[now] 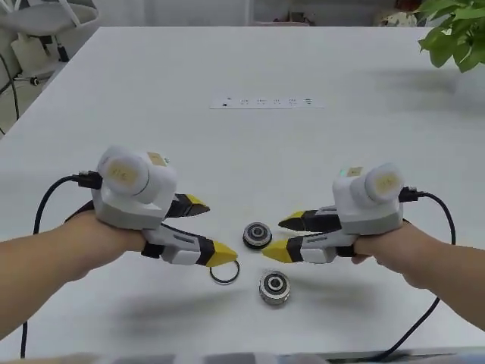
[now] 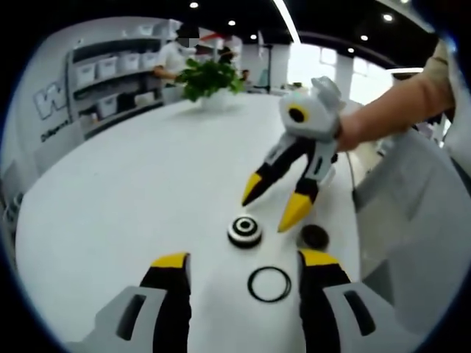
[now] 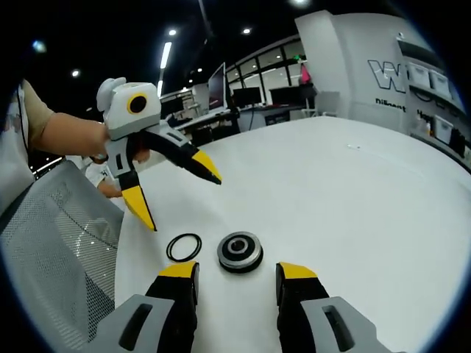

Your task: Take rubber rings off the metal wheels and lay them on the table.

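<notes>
Two small metal wheels lie on the white table (image 1: 250, 144) between my grippers. The farther wheel (image 1: 257, 235) (image 2: 244, 231) (image 3: 240, 251) has a dark band around its rim. The nearer wheel (image 1: 274, 288) (image 2: 314, 235) looks bare and silvery in the head view. A loose black rubber ring (image 1: 225, 271) (image 2: 269, 284) (image 3: 184, 246) lies flat just left of the nearer wheel. My left gripper (image 1: 210, 229) (image 2: 244, 259) (image 3: 181, 200) is open and empty, its lower tip over the ring. My right gripper (image 1: 280, 236) (image 2: 271, 209) (image 3: 237, 271) faces it, open and empty, right of the farther wheel.
A printed paper strip (image 1: 267, 101) lies at mid-table. A green plant (image 1: 455, 30) (image 2: 210, 77) stands at the far right corner. Cables (image 1: 45, 201) trail from both grippers. A mesh chair (image 3: 59, 235) stands near the table's front edge, and another chair (image 1: 42, 23) at the far left.
</notes>
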